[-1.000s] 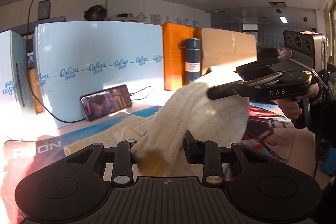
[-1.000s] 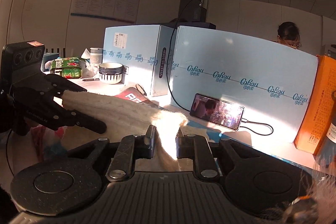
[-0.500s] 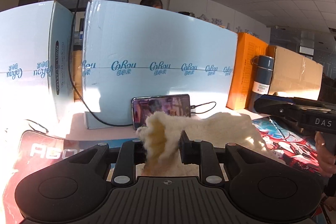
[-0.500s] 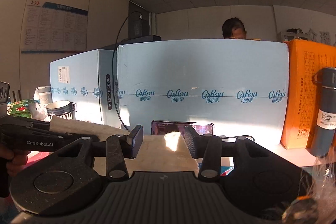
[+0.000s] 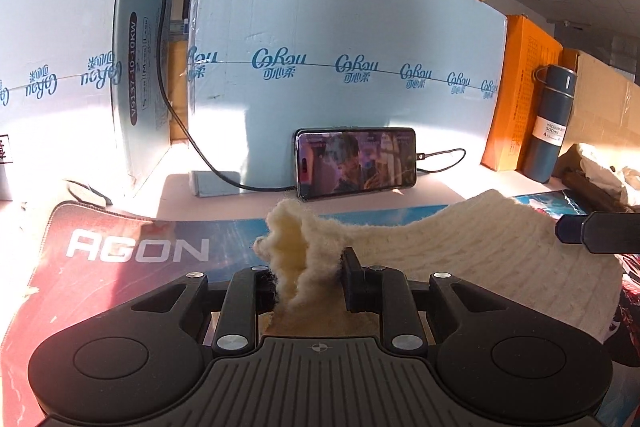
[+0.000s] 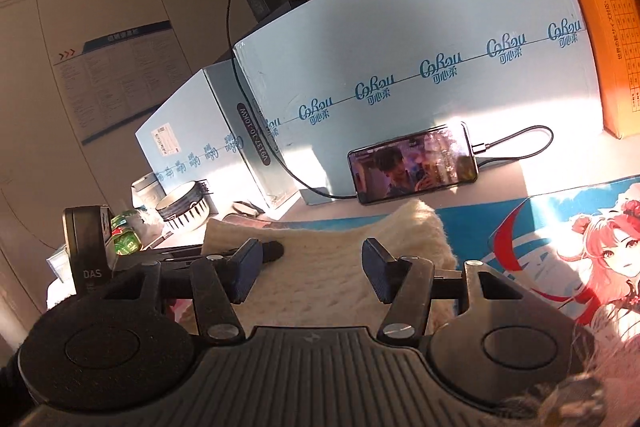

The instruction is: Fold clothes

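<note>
A cream knitted garment (image 5: 480, 251) lies across the printed desk mat (image 5: 132, 251). My left gripper (image 5: 308, 275) is shut on a bunched corner of it, with fluffy cloth standing up between the fingers. The right gripper's finger shows at the right edge of the left wrist view (image 5: 592, 231). In the right wrist view my right gripper (image 6: 312, 267) is open above the garment (image 6: 320, 283), which lies flat under it. The left gripper (image 6: 160, 263) shows at the left, its finger resting on the cloth.
Pale blue cartons (image 5: 340, 59) stand along the back, with a phone (image 5: 356, 161) and its cable leaning on them. An orange box (image 5: 520, 91) and a grey flask (image 5: 554, 123) stand at the right. A bowl (image 6: 186, 205) and cans (image 6: 126, 241) sit at the left.
My right gripper has let go of the garment and opened wide. Both grippers have come down and forward, and the garment now lies lower on the mat.
</note>
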